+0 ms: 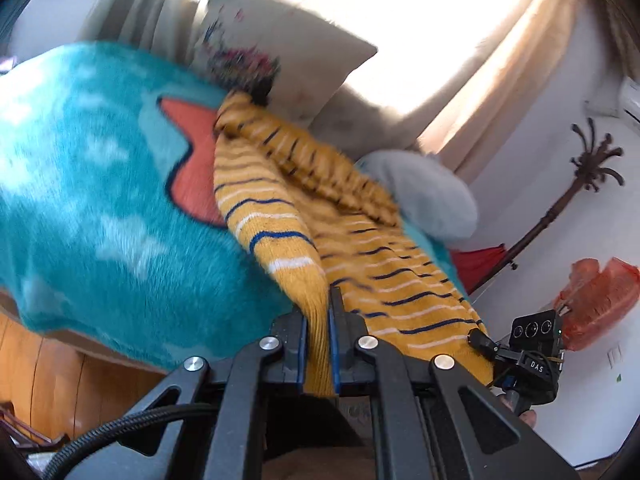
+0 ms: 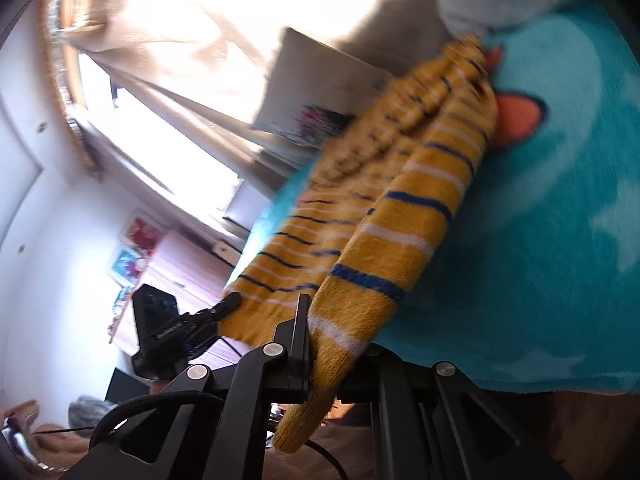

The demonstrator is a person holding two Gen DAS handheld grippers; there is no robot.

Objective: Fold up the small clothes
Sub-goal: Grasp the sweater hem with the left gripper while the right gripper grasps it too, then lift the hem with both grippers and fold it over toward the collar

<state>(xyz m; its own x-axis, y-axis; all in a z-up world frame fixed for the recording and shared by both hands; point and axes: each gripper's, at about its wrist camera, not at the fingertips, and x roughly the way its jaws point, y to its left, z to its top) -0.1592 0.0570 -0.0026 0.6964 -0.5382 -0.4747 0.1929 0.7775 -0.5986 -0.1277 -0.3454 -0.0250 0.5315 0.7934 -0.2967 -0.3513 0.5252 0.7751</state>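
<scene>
**Striped knit held at both ends, soft & floppy**

Got the mustard striped knit garment [image 1: 360,264] pinched in both grippers. Left gripper [image 1: 319,332]: jaws narrow, clamped on a ribbed cuff/hem that runs down between the pads. Right gripper [image 2: 320,344]: also closed on a striped sleeve or leg end, w/ the loose tip hanging down past the jaws. The rest of it trails away from me over the teal fleece blanket [image 1: 92,200], bunched at the far end near the cushion [image 1: 288,48]. Views are motion-blurred, so can't tell exactly which part of the garment each end is.

Handling, as I judge it: light, stretchy knit, no stiffness at all, sags wherever unsupported. Not fragile, not slippery; the fuzzy blanket will prob drag on it. Ribbed edges are the best grip pts: thicker, less stretch. Grab near corners/seams, not mid-panel, or it'll bunch & the fold goes crooked
</scene>
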